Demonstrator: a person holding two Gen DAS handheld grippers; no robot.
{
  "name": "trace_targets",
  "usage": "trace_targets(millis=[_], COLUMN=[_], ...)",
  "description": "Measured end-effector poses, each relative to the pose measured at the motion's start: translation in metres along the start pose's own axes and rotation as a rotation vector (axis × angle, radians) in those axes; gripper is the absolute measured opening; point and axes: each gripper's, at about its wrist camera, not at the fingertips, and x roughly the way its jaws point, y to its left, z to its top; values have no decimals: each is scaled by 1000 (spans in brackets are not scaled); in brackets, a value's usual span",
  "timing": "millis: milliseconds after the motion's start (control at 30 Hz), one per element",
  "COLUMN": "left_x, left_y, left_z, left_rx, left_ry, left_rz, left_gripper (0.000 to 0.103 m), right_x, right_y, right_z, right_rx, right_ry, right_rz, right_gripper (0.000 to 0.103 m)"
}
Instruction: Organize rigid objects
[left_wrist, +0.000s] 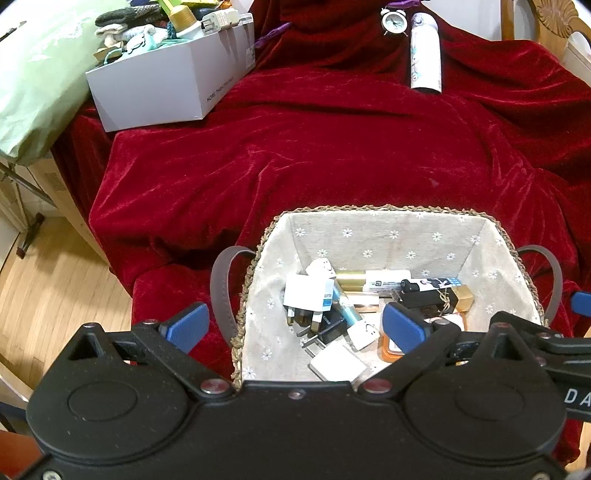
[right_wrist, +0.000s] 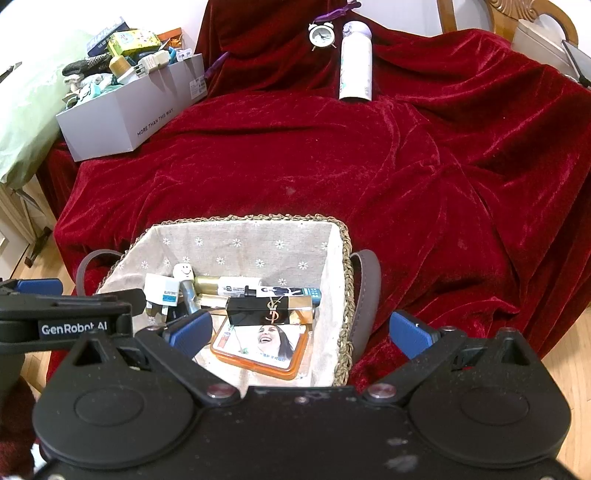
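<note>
I am holding both grippers over the near edge of the table, which is lying under a red cloth (left_wrist: 332, 155). My left gripper (left_wrist: 295, 325) is hanging with its fingers spread wide and nothing between them, straddling the left side of the woven basket (left_wrist: 380, 208). My right gripper (right_wrist: 301, 330) is also standing wide and empty, its left finger (right_wrist: 188, 330) over the basket's inside and its right finger outside the basket's right handle.

The basket is sitting at the near edge of the table. Inside it a white plug (left_wrist: 306, 293) is leaning at the left, a black box (right_wrist: 267, 308) with a gold end is lying across the middle, an orange case (right_wrist: 260, 349) is lying flat just in front of the box, and a gold tube (right_wrist: 221, 284) is lying along the far wall. More small chargers are piling up near the plug.

At the far left corner a white cardboard box (left_wrist: 166, 88) is sitting, heaped with assorted items. Toward the far edge a white bottle (left_wrist: 424, 55) is lying on the cloth, with a small alarm clock (left_wrist: 394, 20) just beside its top.
</note>
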Motion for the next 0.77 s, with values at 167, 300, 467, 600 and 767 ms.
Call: trace_targets(millis=[167,300,467,600,767], left_x=[0,0,0,2,1], left_y=[0,-2,-3,-2,-1], left_z=[0,0,1,0,0], left_rx=[3,10,16,11,9], left_ry=[-1,1,2,10,6], left_rz=[1,5,6,3,9], left_gripper=[97,97,97,97,97], right_x=[0,0,0,1,0], right_y=[0,-1,-2,-1,-1], right_z=[1,1,0,0,1], right_rx=[-3,-2,8,5,-1], right_ry=[2,0,3,9,4], right_rz=[-1,-1,1,6,-1], right_gripper=[103,103,103,103,103])
